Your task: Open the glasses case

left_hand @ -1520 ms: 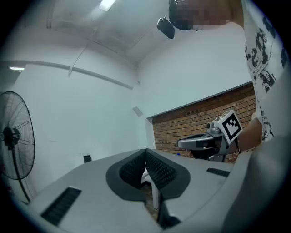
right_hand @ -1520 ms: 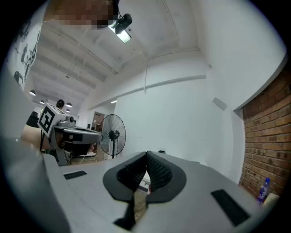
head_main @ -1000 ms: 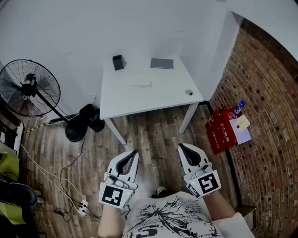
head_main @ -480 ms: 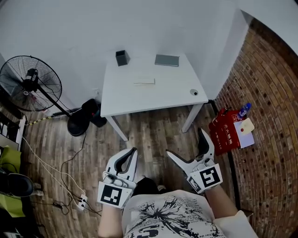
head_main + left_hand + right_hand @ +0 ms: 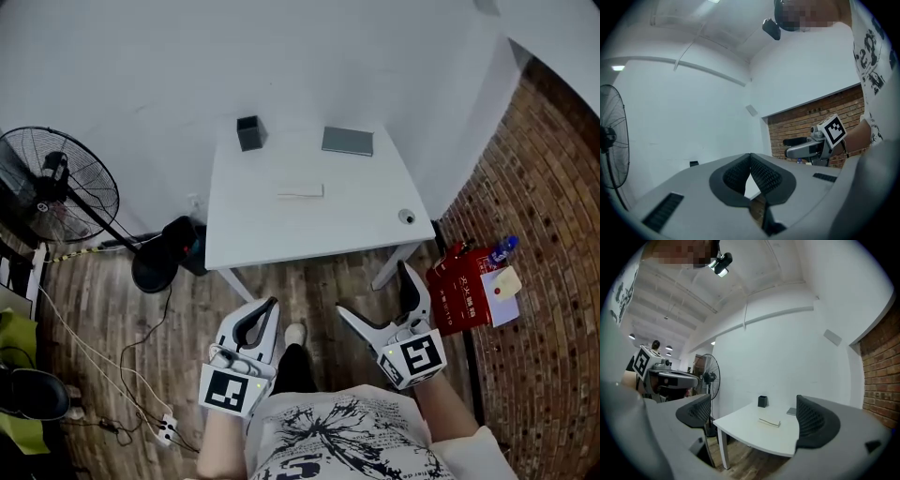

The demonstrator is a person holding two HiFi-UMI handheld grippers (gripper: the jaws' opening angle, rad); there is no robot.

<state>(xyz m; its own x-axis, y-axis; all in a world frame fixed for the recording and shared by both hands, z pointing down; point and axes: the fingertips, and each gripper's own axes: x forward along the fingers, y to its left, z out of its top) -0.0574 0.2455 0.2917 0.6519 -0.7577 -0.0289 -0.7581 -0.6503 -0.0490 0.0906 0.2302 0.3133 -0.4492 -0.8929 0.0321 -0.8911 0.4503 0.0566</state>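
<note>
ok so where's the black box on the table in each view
Head view: black box upper middle, at the far left corner of the table.
Left gripper view: a small dark speck, low left.
Right gripper view: near the centre, at the table's far edge.
Shared landmark: the fan, left of the box in all three.

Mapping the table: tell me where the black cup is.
Head view: black cup at the white table's far left corner, left of the grey slab.
</note>
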